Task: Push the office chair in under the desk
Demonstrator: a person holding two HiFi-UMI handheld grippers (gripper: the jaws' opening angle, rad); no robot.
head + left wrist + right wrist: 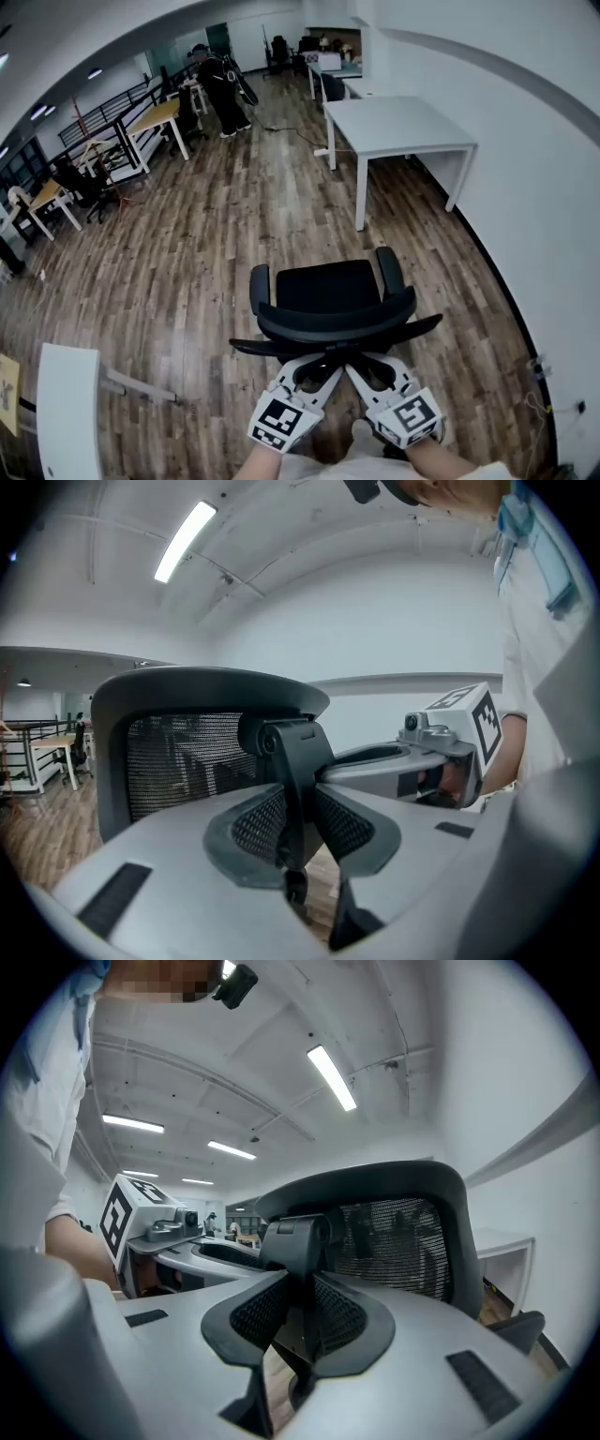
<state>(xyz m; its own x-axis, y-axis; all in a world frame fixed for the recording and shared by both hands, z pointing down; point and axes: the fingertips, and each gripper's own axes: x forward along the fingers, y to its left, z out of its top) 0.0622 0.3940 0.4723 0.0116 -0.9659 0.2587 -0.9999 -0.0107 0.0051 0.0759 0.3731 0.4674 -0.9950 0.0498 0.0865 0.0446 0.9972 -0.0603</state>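
Note:
A black mesh office chair (328, 289) stands on the wood floor just in front of me, its seat facing a white desk (398, 127) farther ahead by the right wall. Open floor lies between chair and desk. My left gripper (317, 371) and right gripper (371, 367) meet behind the backrest (337, 324). In the left gripper view the left gripper (298, 825) is shut on the black back support bar (286, 761). The right gripper (298, 1321) is shut on the same bar (298, 1241) from the other side. The right gripper's marker cube (469, 714) shows beside it.
A white wall (534, 187) curves along the right, with cables on the floor at its foot. A white tabletop (66, 412) sits at lower left. Wooden desks (155, 117), black chairs (80, 183) and a standing person (223, 89) are at the far left.

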